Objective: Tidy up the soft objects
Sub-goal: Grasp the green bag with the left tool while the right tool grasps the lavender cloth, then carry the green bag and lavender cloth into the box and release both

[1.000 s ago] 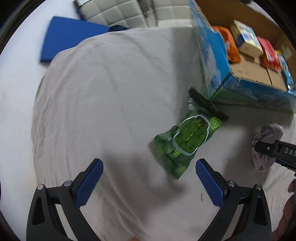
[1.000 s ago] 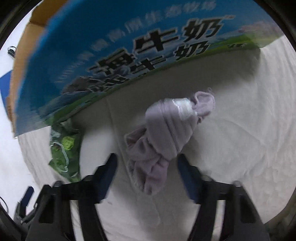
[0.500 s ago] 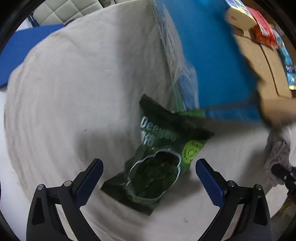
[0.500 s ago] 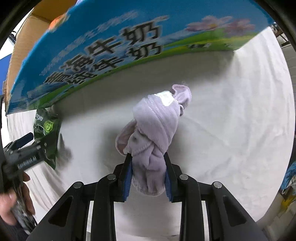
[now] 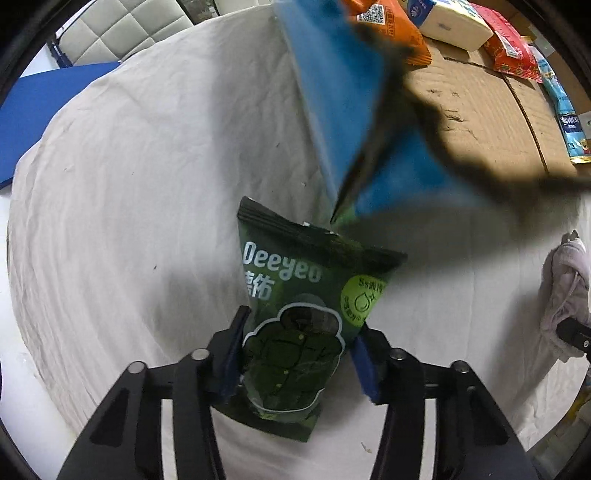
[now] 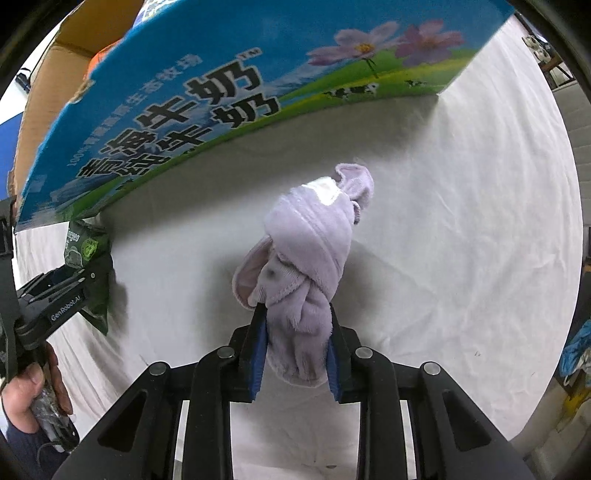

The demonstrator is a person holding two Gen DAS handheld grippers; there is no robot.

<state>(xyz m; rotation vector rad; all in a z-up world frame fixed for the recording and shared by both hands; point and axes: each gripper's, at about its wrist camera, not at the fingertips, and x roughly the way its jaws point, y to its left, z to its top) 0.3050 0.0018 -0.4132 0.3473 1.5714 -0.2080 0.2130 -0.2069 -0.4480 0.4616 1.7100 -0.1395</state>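
Observation:
My left gripper (image 5: pixel 299 350) is shut on a dark green snack bag (image 5: pixel 306 295) that lies on the white sheet just below the corner of the blue milk carton box (image 5: pixel 343 88). My right gripper (image 6: pixel 295 350) is shut on a knotted lilac sock bundle (image 6: pixel 310 251) on the sheet in front of the box's printed side (image 6: pixel 221 96). The sock bundle also shows at the right edge of the left wrist view (image 5: pixel 565 291). The left gripper with the green bag (image 6: pixel 88 258) shows at the left of the right wrist view.
The open box holds an orange packet (image 5: pixel 388 22), a white pack (image 5: pixel 454 18), a red packet (image 5: pixel 509 44) and a blue sachet (image 5: pixel 569 118) on its cardboard floor (image 5: pixel 480 99). A blue mat (image 5: pixel 44 107) and a quilted cushion (image 5: pixel 122 29) lie beyond the sheet.
My left gripper moved forward onto the green bag and shut on it. My right gripper closed on the sock bundle a second ago and has held it since.

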